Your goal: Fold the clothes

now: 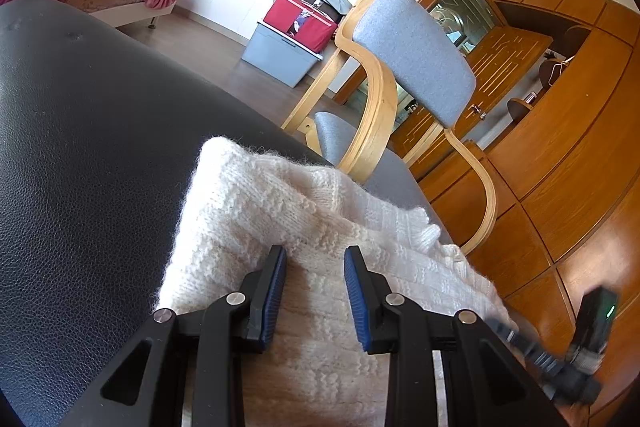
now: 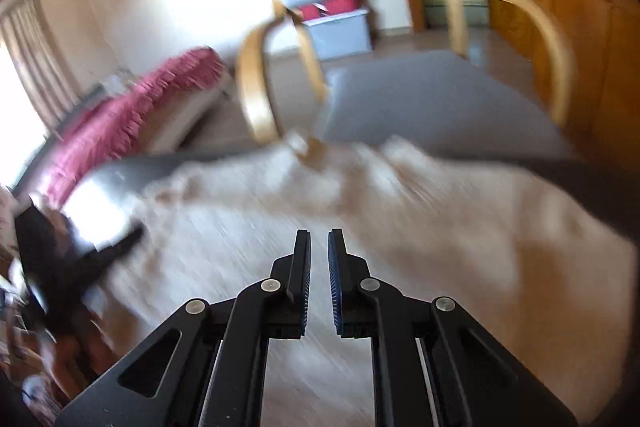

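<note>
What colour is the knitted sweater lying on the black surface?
Cream white, with a chunky knit texture. The sweater shows best in the left wrist view.

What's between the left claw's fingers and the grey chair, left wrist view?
Only the cream knit sweater, spread over the black leather surface, fills the stretch from the left claw to the grey chair. Left wrist view shows this sharply.

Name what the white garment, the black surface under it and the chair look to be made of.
White garment: fuzzy knitted wool or acrylic, with ribbed stitch rows and stray fibres.
Black surface: leather or imitation leather, pebbled grain with a soft sheen.
Chair: bent light wood frame, glossy; backrest and seat in grey woven fabric.
</note>
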`<state>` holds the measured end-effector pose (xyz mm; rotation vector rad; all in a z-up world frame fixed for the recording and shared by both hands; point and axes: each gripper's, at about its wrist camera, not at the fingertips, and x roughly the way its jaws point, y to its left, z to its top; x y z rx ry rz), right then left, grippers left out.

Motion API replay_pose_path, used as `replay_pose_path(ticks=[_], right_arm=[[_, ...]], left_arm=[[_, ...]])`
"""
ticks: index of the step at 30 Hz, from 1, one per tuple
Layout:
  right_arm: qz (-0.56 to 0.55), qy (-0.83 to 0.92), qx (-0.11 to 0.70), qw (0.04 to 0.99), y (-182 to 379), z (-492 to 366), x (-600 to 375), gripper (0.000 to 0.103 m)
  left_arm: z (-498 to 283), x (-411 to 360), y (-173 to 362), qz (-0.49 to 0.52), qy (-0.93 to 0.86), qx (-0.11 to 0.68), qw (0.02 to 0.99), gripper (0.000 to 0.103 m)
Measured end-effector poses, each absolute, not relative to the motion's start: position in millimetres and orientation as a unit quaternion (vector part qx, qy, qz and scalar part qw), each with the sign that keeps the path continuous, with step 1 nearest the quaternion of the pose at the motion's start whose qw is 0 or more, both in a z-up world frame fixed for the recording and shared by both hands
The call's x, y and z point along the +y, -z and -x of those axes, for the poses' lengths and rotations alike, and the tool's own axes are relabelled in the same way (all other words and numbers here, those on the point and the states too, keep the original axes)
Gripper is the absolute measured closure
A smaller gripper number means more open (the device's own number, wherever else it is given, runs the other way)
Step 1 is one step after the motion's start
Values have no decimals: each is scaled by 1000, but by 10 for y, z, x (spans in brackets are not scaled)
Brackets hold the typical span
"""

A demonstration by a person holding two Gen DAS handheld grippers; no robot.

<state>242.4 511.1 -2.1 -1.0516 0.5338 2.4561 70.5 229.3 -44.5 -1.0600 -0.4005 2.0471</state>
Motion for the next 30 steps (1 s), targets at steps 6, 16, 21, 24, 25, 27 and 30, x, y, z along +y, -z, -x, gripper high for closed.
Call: replay_pose_path(ticks=[6,16,21,24,25,27,30], right_arm=[[324,-888,261,194,165,-2738,5331,97],[307,-889,284,186,164,-2791,5337,97],[298,-888,303,176,166,-2840,5369,96],[295,-887,310,172,161,-2844,5380,96],[293,-887,313,171,159,-2857,5384,96],[291,-887,316,168,159,-2869,5389,96],[290,-887,320,166,164,-2861,5393,96]], left_arm=[[-609,2218,374,427,-809,-112,389,73],[-827,1599,71,392,-821,-107,402,72],[-1133,1983,203,402,-800,-6,447,73],[-1185,2019,183,399,-789,2,467,73],[-1186,1980,171,402,-782,-13,476,74],[-1251,1925,165,405,-769,-29,493,74],[-1429,2026,234,414,-752,10,512,74]])
